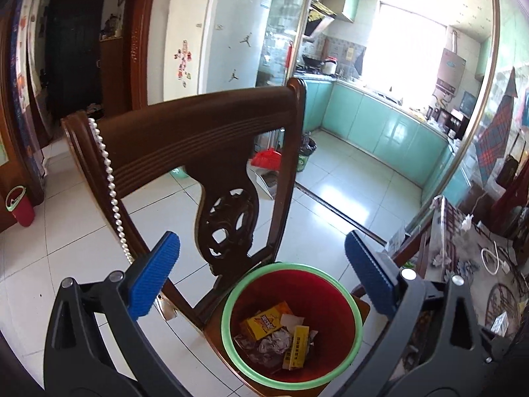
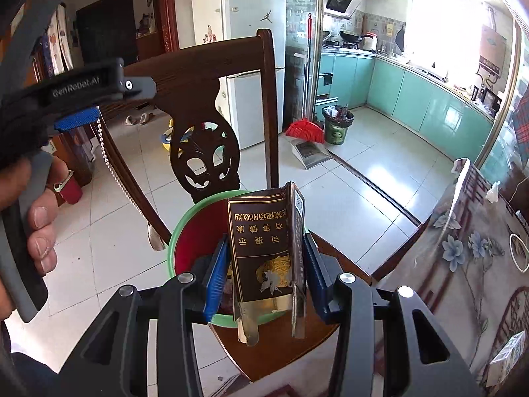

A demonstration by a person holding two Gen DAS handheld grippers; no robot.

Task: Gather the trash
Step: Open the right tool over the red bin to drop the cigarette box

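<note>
Here the right gripper [image 2: 266, 274] clamps a dark cigarette pack [image 2: 264, 248] above the red bin [image 1: 291, 324] on the chair [image 1: 198, 139]; the left gripper [image 1: 263, 274] gapes wide, empty.

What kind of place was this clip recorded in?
Most likely a home's dining area that opens onto a kitchen. A white fridge stands behind a carved wooden chair, teal kitchen cabinets line the far room, and a table with a flowered cloth sits at the right.
</note>
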